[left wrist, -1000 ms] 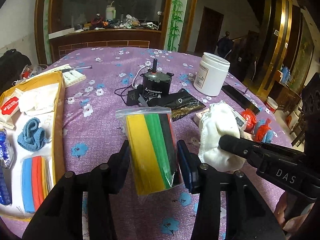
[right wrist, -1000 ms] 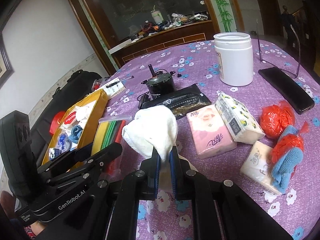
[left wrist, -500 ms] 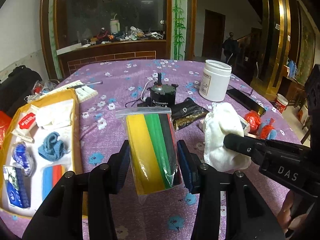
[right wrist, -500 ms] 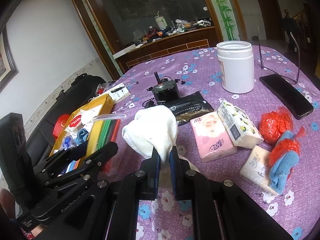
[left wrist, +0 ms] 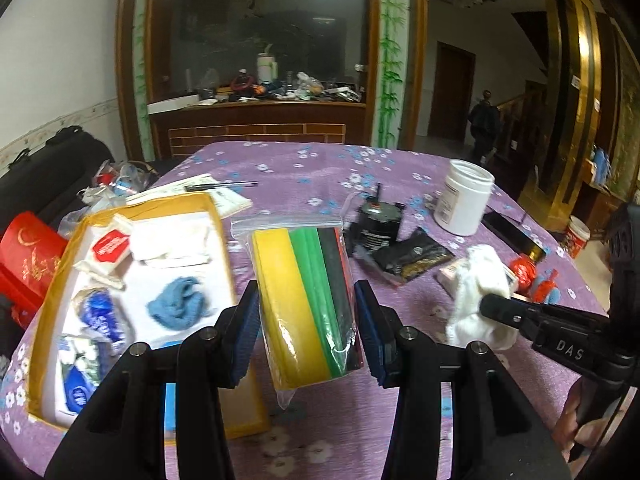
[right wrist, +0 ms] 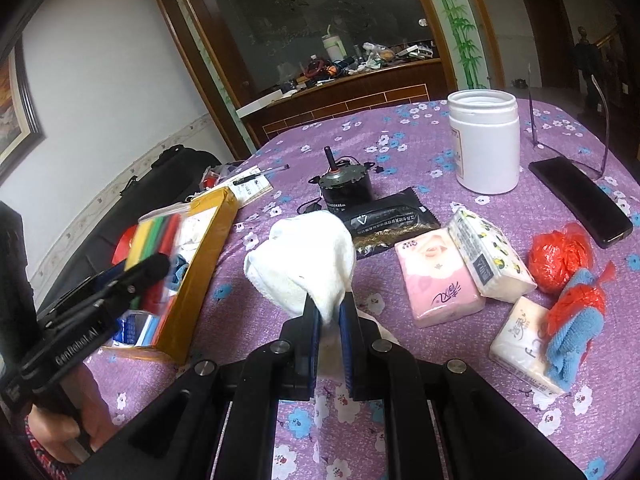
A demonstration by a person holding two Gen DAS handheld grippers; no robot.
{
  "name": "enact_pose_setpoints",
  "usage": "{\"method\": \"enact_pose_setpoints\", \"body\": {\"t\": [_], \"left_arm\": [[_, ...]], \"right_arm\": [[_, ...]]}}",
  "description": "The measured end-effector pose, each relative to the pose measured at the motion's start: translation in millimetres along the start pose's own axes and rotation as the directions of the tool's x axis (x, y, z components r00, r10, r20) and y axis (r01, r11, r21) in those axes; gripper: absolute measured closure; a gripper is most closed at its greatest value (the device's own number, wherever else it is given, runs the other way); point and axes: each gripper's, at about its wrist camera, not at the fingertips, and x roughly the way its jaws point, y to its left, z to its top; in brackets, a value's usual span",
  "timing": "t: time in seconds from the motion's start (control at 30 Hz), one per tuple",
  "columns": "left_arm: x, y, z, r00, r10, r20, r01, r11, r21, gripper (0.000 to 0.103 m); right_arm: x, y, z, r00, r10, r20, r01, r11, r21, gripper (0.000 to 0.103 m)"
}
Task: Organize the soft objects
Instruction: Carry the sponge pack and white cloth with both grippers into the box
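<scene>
Cardboard box (left wrist: 224, 240) with yellow walls sits at the far left of the worktop (left wrist: 320, 176), already holding a blue cloth (left wrist: 178, 310), white folded fabric and some small packets. Just right of it, my left gripper (left wrist: 306, 320) is clamped on a clear zip bag of coloured foam sheets (left wrist: 308, 300), yellow, green, black and red, held upright above the purple flowered cloth near the box's right wall. The bag's loose plastic tail hangs below the pads, so the sheets could slide down inside the slippery film and drop short of the box, or the bag's lower corner could catch the box wall and tip it. Further right, my right gripper (right wrist: 330, 320) is closed tight on a hanging corner of a white towel (right wrist: 304, 256), most of which bulges free above and ahead of the jaws. With so little cloth pinched, I judge it could pull loose, or drag across the small motor (right wrist: 344, 186) and the black packet (right wrist: 384, 218) that lie beyond it. At the far right lie tissue packs (right wrist: 440, 280), red plastic bags (right wrist: 560, 254) and another blue cloth (right wrist: 576, 340), not yet sorted. Both my grippers are close together, so they could collide over the box.
</scene>
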Motion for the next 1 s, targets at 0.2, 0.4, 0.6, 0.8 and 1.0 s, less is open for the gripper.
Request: {"method": "enact_pose_setpoints", "body": {"t": [0.2, 0.4, 0.6, 0.8, 1.0], "left_arm": [[-0.6, 38.9, -0.3, 0.999, 0.035, -0.005, -0.035, 0.997, -0.074, 0.059], [3.9, 80.6, -5.3, 0.996, 0.087, -0.027, -0.090, 0.986, -0.142, 0.059], [10.6, 113.6, -18.4, 0.991, 0.119, -0.066, -0.130, 0.972, -0.196, 0.059], [16.5, 129.9, -27.2, 0.989, 0.108, -0.098, -0.127, 0.965, -0.227, 0.059], [20.1, 135.6, -32.1, 0.989, 0.096, -0.111, -0.119, 0.966, -0.231, 0.059]], "right_arm": [[2.5, 10.4, 0.8, 1.000, 0.021, -0.017, -0.021, 1.000, 0.012, 0.093], [11.9, 51.8, 6.1, 0.995, 0.088, -0.056, -0.090, 0.996, -0.025, 0.093], [37.8, 107.3, 16.5, 0.981, 0.160, -0.113, -0.169, 0.982, -0.078, 0.093], [64.8, 162.8, 34.9, 0.972, 0.189, -0.137, -0.208, 0.968, -0.142, 0.093], [96.6, 201.1, 52.7, 0.967, 0.194, -0.166, -0.221, 0.962, -0.162, 0.093]]}}
